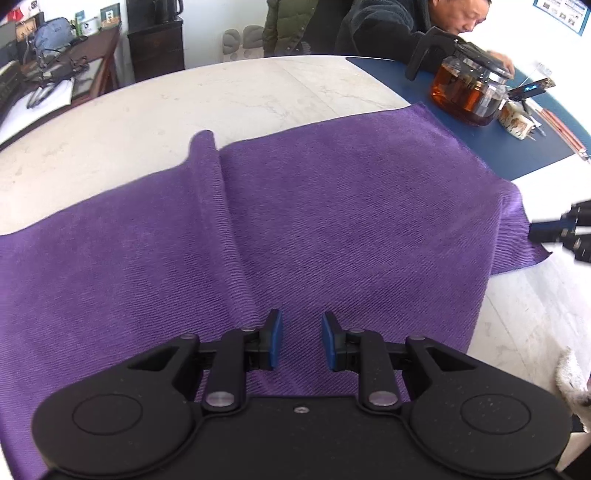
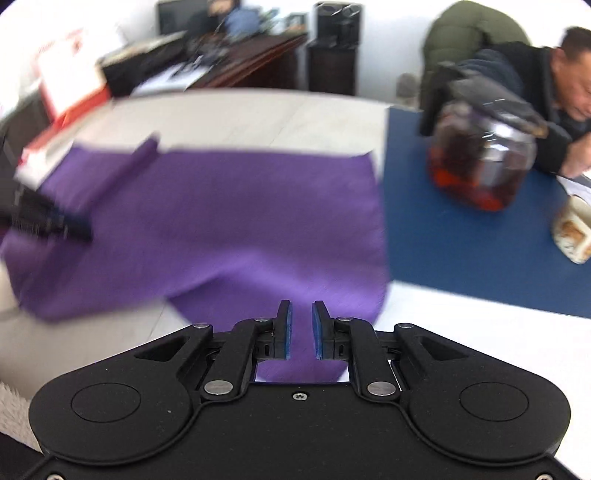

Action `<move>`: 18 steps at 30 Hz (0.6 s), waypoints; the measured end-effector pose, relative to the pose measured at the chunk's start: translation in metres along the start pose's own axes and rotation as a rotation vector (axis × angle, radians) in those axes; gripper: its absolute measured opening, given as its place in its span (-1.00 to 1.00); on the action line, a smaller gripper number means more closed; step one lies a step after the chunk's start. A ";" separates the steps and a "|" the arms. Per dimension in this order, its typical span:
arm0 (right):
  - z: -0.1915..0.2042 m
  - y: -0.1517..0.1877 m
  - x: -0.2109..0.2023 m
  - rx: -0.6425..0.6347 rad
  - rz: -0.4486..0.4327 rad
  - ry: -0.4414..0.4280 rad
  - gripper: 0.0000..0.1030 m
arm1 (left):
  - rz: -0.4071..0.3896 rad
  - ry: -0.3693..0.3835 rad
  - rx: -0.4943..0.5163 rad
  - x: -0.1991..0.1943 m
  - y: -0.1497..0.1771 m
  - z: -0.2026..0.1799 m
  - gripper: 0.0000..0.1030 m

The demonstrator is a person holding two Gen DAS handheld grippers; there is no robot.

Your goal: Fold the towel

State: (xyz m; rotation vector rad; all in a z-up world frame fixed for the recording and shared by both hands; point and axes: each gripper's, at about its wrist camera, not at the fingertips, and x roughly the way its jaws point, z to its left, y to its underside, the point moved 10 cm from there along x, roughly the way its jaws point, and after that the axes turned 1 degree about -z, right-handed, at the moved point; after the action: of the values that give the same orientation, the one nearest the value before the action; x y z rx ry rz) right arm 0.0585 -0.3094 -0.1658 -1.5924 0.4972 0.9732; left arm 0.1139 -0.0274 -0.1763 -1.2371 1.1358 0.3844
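A purple towel (image 1: 314,206) lies spread on the white marble table (image 1: 184,110), with a raised crease running from its far edge toward me. My left gripper (image 1: 301,321) is open above the towel's near part, holding nothing. In the right wrist view, which is blurred, the towel (image 2: 229,206) lies ahead and under my right gripper (image 2: 300,308), whose jaws stand slightly apart over the near right corner. The right gripper also shows at the right edge of the left wrist view (image 1: 554,230), beside the towel's right corner. The left gripper shows at the left of the right wrist view (image 2: 51,219).
A blue mat (image 1: 498,136) lies at the far right with a glass teapot (image 1: 469,92) of dark tea and a small cup (image 1: 517,123). A seated man (image 1: 424,22) leans over it. A red and white box (image 2: 62,96) sits at the far left. A desk stands behind.
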 end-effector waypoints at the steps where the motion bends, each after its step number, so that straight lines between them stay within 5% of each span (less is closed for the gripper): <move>1: 0.004 0.004 0.006 -0.014 0.014 0.003 -0.76 | -0.004 0.001 -0.004 -0.003 0.000 0.000 -0.58; 18: -0.019 0.046 -0.008 -0.090 0.274 -0.065 -0.78 | -0.018 -0.088 -0.054 -0.016 0.014 0.027 -0.58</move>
State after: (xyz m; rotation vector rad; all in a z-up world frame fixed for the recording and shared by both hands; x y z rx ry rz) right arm 0.0254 -0.3412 -0.1870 -1.5942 0.6459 1.2646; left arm 0.1088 0.0063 -0.1724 -1.2647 1.0444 0.4548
